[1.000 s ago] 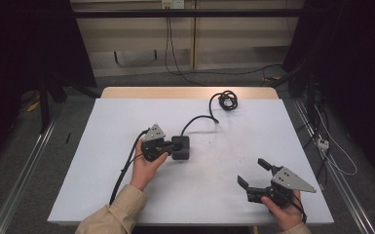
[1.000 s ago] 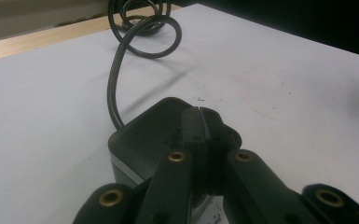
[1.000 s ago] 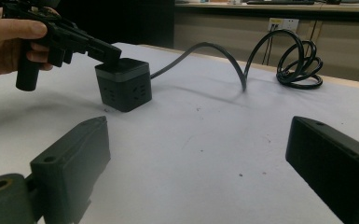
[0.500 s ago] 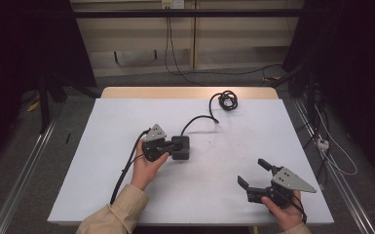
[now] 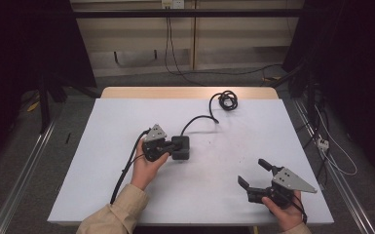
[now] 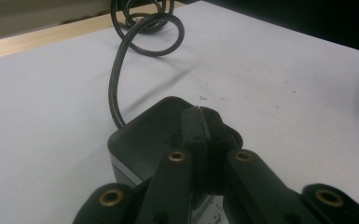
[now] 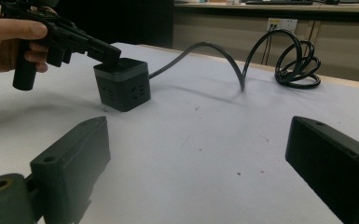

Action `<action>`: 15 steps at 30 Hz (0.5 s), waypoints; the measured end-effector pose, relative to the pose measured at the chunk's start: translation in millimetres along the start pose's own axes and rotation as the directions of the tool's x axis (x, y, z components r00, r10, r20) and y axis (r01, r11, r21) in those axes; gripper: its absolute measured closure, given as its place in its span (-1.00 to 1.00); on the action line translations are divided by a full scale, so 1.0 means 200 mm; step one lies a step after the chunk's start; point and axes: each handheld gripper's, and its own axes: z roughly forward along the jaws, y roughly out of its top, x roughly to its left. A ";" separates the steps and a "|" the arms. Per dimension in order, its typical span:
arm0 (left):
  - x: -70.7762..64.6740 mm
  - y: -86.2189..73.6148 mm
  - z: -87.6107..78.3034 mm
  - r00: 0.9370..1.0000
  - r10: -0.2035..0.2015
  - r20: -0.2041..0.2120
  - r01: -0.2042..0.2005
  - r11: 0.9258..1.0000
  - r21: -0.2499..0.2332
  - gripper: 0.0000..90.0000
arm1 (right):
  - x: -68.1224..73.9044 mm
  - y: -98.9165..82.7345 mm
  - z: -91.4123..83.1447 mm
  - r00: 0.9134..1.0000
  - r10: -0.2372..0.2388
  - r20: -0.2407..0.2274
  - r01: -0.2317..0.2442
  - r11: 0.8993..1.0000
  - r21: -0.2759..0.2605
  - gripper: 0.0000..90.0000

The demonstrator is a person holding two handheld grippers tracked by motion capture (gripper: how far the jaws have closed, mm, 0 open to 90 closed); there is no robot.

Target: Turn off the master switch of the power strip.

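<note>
High view: white worktop (image 5: 126,126), with a dark cube-shaped power block (image 5: 180,147) near its middle. Left gripper (image 5: 169,146) just left of the block, tips over the block's top, held in the left hand (image 5: 146,165) with a tan sleeve (image 5: 112,214) behind it. Black cord (image 5: 197,120) arching away from the block's far side toward a coiled bundle (image 5: 226,100) near the far edge of the worktop. Right gripper (image 5: 255,175) well apart from the block, toward the near right corner, gripped by the right hand (image 5: 285,212), jaws spread wide with nothing between them.

Left gripper view: left gripper (image 6: 199,135) with jaws pressed together, no gap between them, tips over the top face of the block (image 6: 142,137); cannot tell contact from here. Cord (image 6: 114,88) rising from behind the block to the coil (image 6: 147,25). Fine dark specks on the worktop (image 6: 284,84) right of the block, invisible from above.

Right gripper view: side faces of the block (image 7: 121,84) with faint socket openings and a lighter band under the top, detail lost from overhead. Left gripper (image 7: 108,55) reaching down from the block's left, closed tips resting on or just at its top. Cord (image 7: 224,53) looping up clear of the worktop (image 7: 205,135). Right gripper (image 7: 198,149) in the foreground, jaws far apart, empty.
</note>
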 end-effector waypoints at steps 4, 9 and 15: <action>0.00 0.00 0.00 1.000 0.002 -0.003 -0.002 1.000 0.003 1.00 | 0.00 0.00 0.00 1.000 0.002 0.000 -0.002 1.000 -0.003 -0.87; 0.00 0.00 0.00 1.000 0.001 -0.006 -0.001 1.000 0.007 1.00 | 0.00 0.00 0.00 1.000 0.000 0.001 0.000 1.000 -0.002 -0.87; 0.00 0.00 0.00 1.000 -0.011 -0.003 0.011 1.000 0.010 1.00 | 0.00 0.00 0.00 1.000 -0.001 -0.001 0.001 1.000 -0.001 -0.87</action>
